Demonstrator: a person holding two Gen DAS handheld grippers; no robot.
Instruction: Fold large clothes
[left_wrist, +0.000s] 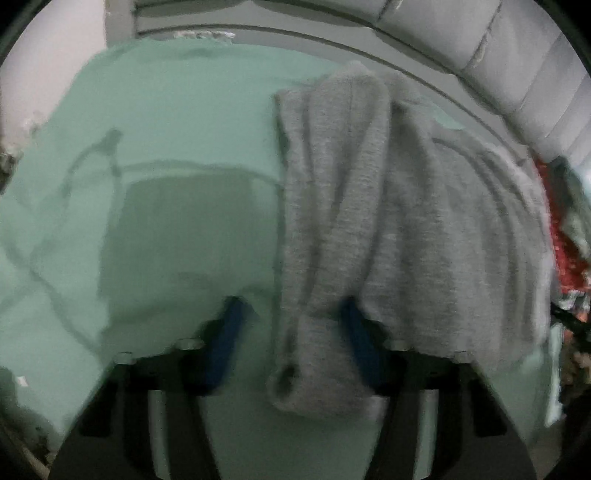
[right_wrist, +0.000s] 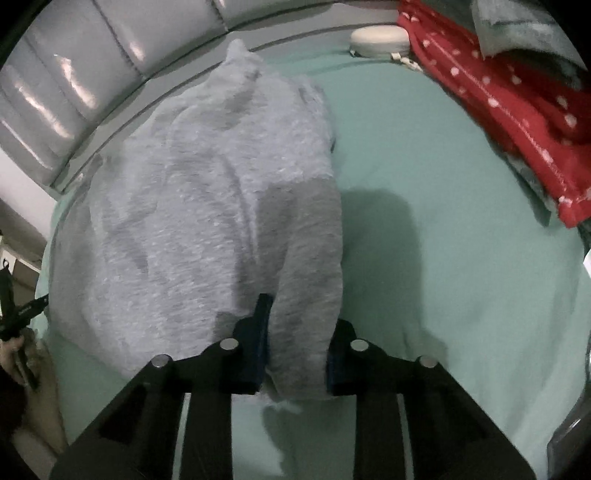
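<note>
A grey knitted garment (left_wrist: 388, 206) lies bunched on a mint green bed sheet (left_wrist: 177, 122). In the left wrist view my left gripper (left_wrist: 291, 317) has its blue-padded jaws wide apart, and a grey sleeve end (left_wrist: 314, 369) hangs between them, against the right finger. In the right wrist view the same garment (right_wrist: 192, 206) spreads ahead and to the left. My right gripper (right_wrist: 299, 332) has a fold of the grey fabric (right_wrist: 303, 332) filling the gap between its pads.
A padded grey headboard (right_wrist: 62, 88) curves along the far edge of the bed. A red polka-dot cloth (right_wrist: 517, 122) and a white round case (right_wrist: 380, 40) lie at the right. The green sheet (right_wrist: 461, 258) stretches to the right of the garment.
</note>
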